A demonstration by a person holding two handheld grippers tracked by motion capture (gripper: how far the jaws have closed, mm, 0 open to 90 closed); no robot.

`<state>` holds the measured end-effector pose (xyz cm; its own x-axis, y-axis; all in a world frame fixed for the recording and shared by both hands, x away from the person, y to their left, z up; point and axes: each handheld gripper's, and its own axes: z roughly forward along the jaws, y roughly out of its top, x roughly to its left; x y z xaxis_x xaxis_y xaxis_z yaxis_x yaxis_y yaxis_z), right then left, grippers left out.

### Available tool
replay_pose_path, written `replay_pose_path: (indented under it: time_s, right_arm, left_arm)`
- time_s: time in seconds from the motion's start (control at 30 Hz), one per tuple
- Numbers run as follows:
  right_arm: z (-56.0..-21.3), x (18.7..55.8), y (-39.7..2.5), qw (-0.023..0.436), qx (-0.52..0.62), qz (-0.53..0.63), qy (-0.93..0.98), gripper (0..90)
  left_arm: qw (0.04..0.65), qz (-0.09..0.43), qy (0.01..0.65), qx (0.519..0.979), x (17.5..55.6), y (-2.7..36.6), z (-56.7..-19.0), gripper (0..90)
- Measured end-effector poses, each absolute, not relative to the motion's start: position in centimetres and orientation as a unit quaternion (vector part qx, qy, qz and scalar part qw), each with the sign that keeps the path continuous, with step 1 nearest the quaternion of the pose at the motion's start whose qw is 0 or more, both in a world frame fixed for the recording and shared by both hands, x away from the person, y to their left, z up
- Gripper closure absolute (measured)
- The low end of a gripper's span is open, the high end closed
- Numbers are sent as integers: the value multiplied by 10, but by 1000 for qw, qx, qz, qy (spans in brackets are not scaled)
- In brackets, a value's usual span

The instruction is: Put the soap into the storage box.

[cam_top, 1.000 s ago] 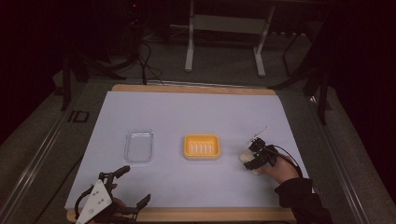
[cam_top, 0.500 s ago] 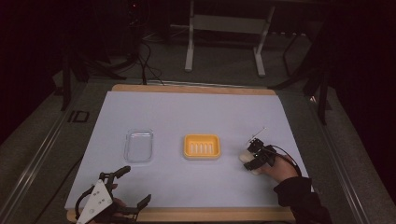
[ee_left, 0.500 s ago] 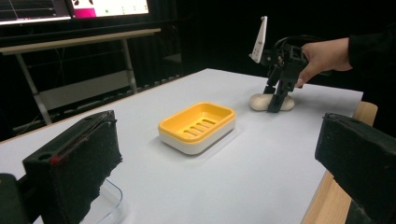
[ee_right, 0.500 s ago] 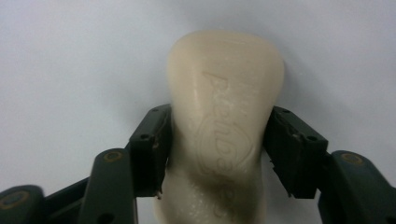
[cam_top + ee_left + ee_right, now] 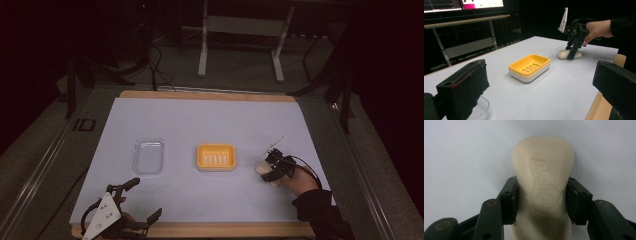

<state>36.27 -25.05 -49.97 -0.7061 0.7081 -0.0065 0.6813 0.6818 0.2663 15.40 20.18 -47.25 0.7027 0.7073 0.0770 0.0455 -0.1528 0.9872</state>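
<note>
A cream bar of soap lies on the white table, and my right gripper is shut on it, its two black jaws pressed against the bar's sides. In the high view the right gripper stands over the soap at the table's right, just right of the orange soap dish. My left gripper sits open at the table's near left edge, holding nothing. The left gripper view shows the soap dish, the soap and the right gripper beyond it.
A clear plastic lid or tray lies left of the soap dish. The white sheet covers a wooden table with its edge along the near side. A metal stand and cables stand on the dark floor behind.
</note>
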Motion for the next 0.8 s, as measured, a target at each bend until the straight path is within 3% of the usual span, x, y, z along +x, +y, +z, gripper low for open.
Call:
replay_pose_path:
  time_s: [0.8]
  right_arm:
    - [-474,369,-246,36,308,138,941,497]
  left_arm:
    - [594,278,268,706,155,202,-473,1]
